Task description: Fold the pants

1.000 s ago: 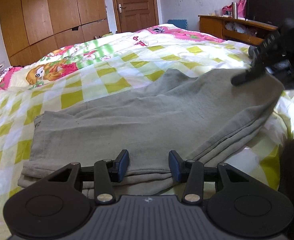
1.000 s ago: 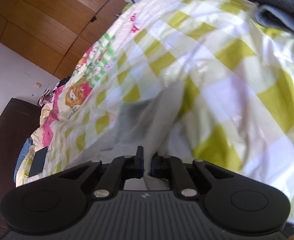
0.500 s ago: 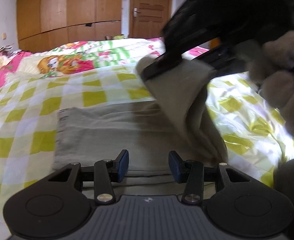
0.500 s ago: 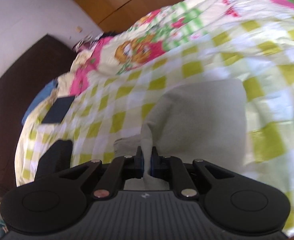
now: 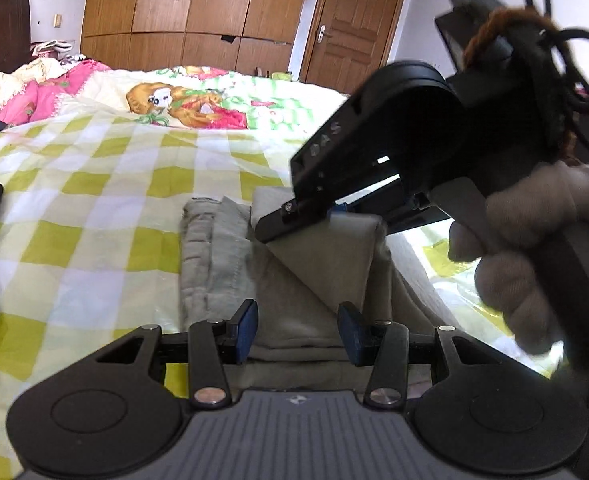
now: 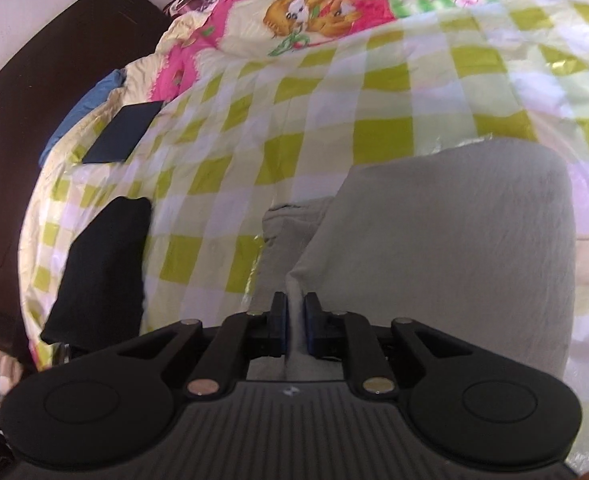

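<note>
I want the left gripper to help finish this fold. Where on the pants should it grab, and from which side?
Probably the pants' stacked edge on the left, where layered hems lie flat on the bed. Come in low from that open side, so a finger can slide under. The left gripper is open over the near edge; the right gripper's jaws are opening around the folded-over end.

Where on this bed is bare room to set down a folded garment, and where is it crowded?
Free: the checked quilt left of the pants, and the stretch between the pants and the cartoon print. Crowded: around the pants, where the right claw, opening, has cloth between its jaws and the left claw hovers open.
</note>
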{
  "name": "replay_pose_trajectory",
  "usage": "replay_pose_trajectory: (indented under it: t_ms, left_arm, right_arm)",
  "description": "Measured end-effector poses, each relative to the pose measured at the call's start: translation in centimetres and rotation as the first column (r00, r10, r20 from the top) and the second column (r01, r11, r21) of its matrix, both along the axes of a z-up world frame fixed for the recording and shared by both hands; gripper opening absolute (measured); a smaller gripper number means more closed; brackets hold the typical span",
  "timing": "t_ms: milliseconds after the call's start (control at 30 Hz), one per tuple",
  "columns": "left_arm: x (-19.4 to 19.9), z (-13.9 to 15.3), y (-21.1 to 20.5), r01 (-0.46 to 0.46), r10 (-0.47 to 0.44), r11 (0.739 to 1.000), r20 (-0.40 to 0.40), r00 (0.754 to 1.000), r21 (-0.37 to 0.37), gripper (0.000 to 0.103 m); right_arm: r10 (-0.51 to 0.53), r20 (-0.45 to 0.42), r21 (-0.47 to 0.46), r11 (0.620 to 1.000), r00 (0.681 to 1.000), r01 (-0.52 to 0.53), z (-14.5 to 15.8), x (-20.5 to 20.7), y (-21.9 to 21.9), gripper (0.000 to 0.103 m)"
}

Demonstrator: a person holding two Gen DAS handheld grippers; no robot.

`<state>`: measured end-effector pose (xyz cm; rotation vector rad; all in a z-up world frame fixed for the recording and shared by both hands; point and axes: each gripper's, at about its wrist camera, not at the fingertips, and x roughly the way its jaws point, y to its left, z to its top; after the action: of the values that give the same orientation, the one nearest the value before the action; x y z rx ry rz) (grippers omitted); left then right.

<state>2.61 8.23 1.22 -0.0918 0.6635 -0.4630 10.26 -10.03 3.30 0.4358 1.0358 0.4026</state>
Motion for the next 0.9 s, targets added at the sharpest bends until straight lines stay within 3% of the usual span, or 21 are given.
replay_pose_trajectory:
  t_ms: [200,300,567,700,767,833,900]
  left_arm:
    - [-1.7,1.7,0.0,0.007,-0.008,1.0,0.023,1.0,0.015,0.057]
    - [-1.9,2.2,-0.6,0.024,-0.024,1.0,0.014,1.0,0.009,0.057]
    - [0.6,1.6,-1.1,-0.082,0.084,0.995,-0.028,0.996,0.049,0.057]
    - [1.6,0.7,-2.6,-0.103,0.107,0.982,-0.023,0.994,0.156,0.057]
    - [2.2,0.0,-2.7,-0.101,0.111,0.98,-0.049,0.993,0.173,0.057]
    - [2.4,-0.5,-2.6,-0.085,0.1,0.983,-0.085,0.991,0.161,0.057]
    - [1.8,-0.5,-2.6,-0.073,0.086,0.984,-0.073,0.994,0.16,0.057]
  right_arm:
    - [0.01,0.055,-0.053,0.999,0.998,-0.007,2.1,0.7,-1.3,0.034]
    - [0.019,0.072,-0.112,0.994,0.997,-0.011,2.4,1.9,-1.3,0.035]
    - [-0.004,0.002,-0.139,0.99,1.0,0.004,0.5,5.2,-0.3,0.042]
    - [-0.001,-0.012,-0.192,0.981,1.0,-0.001,-0.1,6.3,1.2,0.045]
    - [0.02,-0.02,-0.25,0.968,1.0,-0.024,-0.4,6.6,2.2,0.049]
    - [0.033,-0.029,-0.3,0.953,0.999,-0.04,-1.0,6.7,2.8,0.049]
    - [0.041,-0.025,-0.345,0.937,0.999,-0.047,-1.3,6.7,2.7,0.04]
